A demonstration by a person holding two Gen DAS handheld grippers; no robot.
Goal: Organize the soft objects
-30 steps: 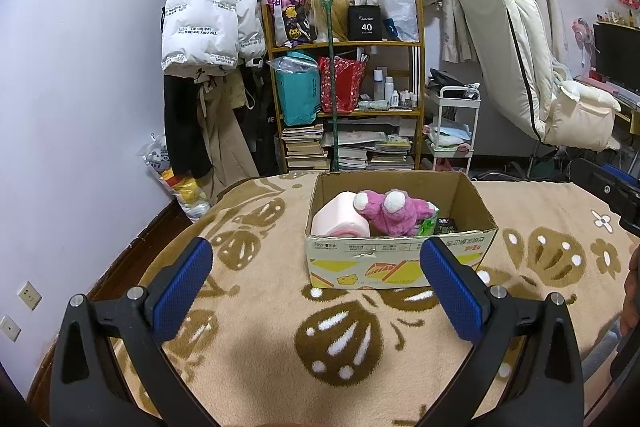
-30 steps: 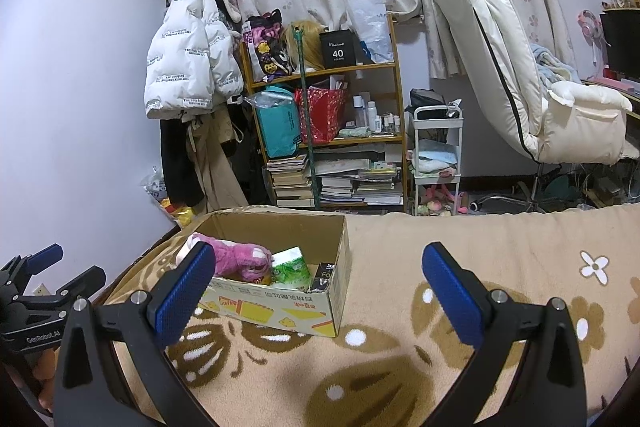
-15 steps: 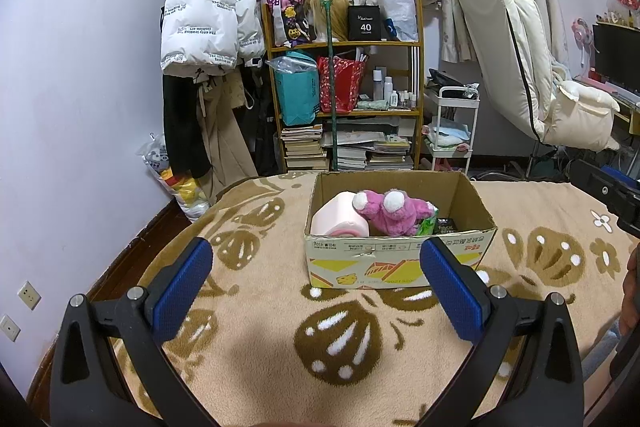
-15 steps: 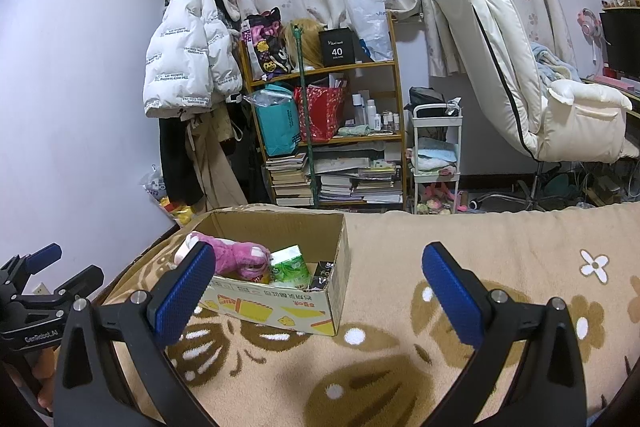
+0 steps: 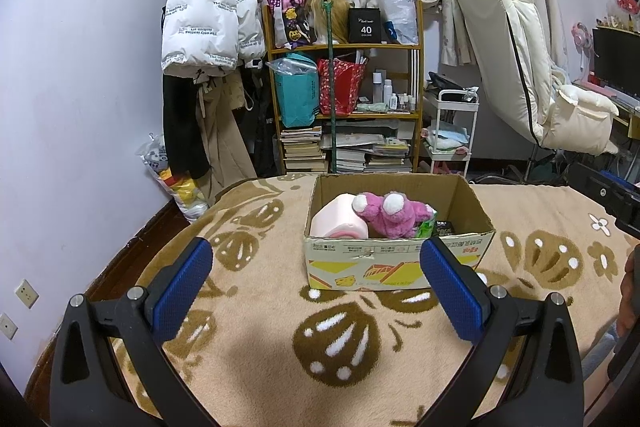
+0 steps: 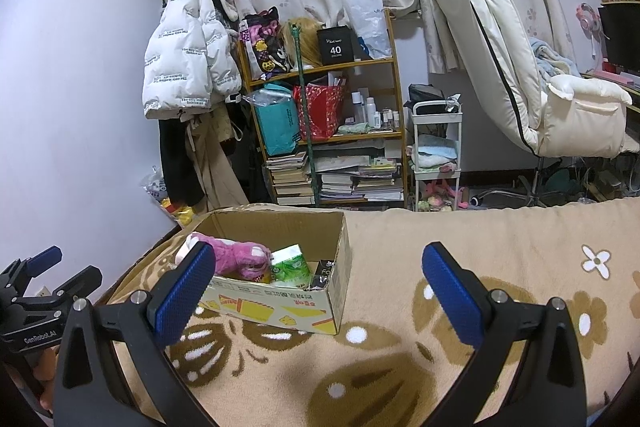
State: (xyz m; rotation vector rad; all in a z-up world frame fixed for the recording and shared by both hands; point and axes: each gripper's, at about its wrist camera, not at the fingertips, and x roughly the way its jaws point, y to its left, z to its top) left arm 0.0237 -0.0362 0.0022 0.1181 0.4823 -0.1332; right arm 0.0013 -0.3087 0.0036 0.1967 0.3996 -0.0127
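Observation:
An open cardboard box [image 5: 396,267] stands on the beige patterned blanket [image 5: 256,343]. Inside it lie a pink plush toy [image 5: 386,215], a pale pink roll [image 5: 338,223], a green packet [image 5: 426,227] and a dark packet [image 5: 443,228]. My left gripper [image 5: 316,291] is open and empty, held in front of the box. In the right wrist view the box [image 6: 288,303] sits left of centre with the plush [image 6: 240,259] and green packet [image 6: 291,263] showing. My right gripper [image 6: 318,293] is open and empty, to the right of the box. The left gripper [image 6: 40,275] shows at the far left there.
Behind the bed stand a wooden shelf [image 5: 344,107] full of books and bags, a hanging white jacket [image 5: 208,23], a small white cart [image 5: 450,139] and a cream recliner chair [image 5: 532,75]. The blanket's edge drops to the floor on the left [image 5: 132,255].
Almost nothing differs. Both grippers stay open, with only a very slight shift of view.

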